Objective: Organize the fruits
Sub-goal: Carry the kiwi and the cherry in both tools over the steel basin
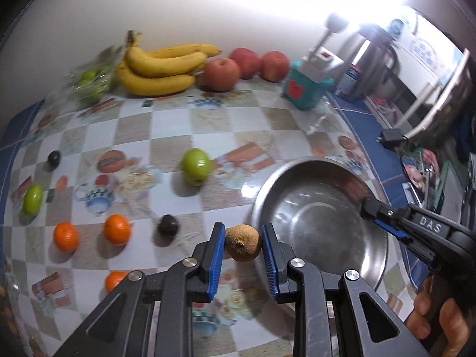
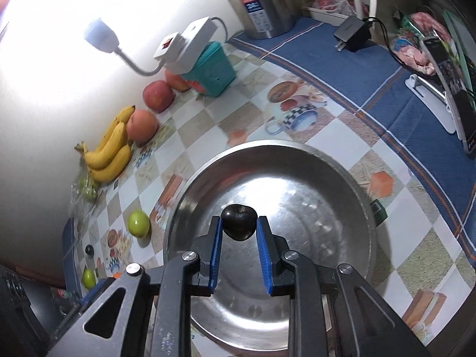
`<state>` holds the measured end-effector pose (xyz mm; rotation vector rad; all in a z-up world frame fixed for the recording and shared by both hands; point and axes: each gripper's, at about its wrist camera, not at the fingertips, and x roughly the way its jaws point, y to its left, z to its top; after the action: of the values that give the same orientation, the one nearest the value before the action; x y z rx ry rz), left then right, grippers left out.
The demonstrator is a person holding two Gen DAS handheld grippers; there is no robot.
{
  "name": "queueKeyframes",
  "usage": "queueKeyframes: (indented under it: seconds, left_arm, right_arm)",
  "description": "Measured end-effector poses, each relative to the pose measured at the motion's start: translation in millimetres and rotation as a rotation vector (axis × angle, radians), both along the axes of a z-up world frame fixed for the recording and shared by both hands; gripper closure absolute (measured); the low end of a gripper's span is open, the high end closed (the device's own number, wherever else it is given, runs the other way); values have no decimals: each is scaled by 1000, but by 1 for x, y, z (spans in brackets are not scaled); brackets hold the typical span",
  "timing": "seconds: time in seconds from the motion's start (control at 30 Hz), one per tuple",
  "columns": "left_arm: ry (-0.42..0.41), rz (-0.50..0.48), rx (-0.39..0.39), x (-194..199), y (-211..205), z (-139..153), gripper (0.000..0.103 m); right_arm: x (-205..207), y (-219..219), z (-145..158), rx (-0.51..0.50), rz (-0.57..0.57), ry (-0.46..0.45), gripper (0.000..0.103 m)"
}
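Observation:
My left gripper (image 1: 243, 232) is shut on a brown kiwi (image 1: 243, 242), held just left of the steel bowl (image 1: 300, 175). My right gripper (image 2: 239, 221) is shut on a dark plum (image 2: 239, 221) and hangs over the inside of the steel bowl (image 2: 342, 178), whose bottom holds no fruit. The right gripper's arm (image 1: 416, 226) shows over the bowl's right rim in the left wrist view. On the tablecloth lie a green apple (image 1: 196, 165), another green fruit (image 1: 32, 198), two oranges (image 1: 117, 229) (image 1: 65, 236), a third orange (image 1: 114, 279) and two dark plums (image 1: 168, 224) (image 1: 54, 158).
Along the back wall sit bananas (image 1: 157, 68), three red apples (image 1: 221, 73), a bag of green fruit (image 1: 89, 80) and a teal box with a lamp (image 1: 308, 84). A steel kettle (image 2: 261, 3) and a charger (image 2: 352, 34) stand on the blue cloth edge. A hand (image 1: 440, 315) grips the right tool.

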<state>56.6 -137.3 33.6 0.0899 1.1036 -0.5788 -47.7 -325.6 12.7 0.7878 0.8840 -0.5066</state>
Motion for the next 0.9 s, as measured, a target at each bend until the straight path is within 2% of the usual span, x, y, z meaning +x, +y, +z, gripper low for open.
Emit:
queueKeyframes:
  seconds: [0.2, 0.33, 0.67, 0.9]
  left_arm:
    - [-8, -70, -16, -11, -28, -7, 76]
    - [-23, -103, 17, -17, -44, -18, 76]
    - [-41, -113, 1, -15, -57, -32, 76]
    - [-32, -117, 39, -14, -62, -43, 75]
  right_arm:
    - [-2, -6, -1, -5, -13, 0, 79]
    - [-1, -8, -6, -10, -13, 16, 79]
    - [5, -14, -31, 37, -11, 82, 79]
    - [8, -13, -38, 40, -1, 110, 79]
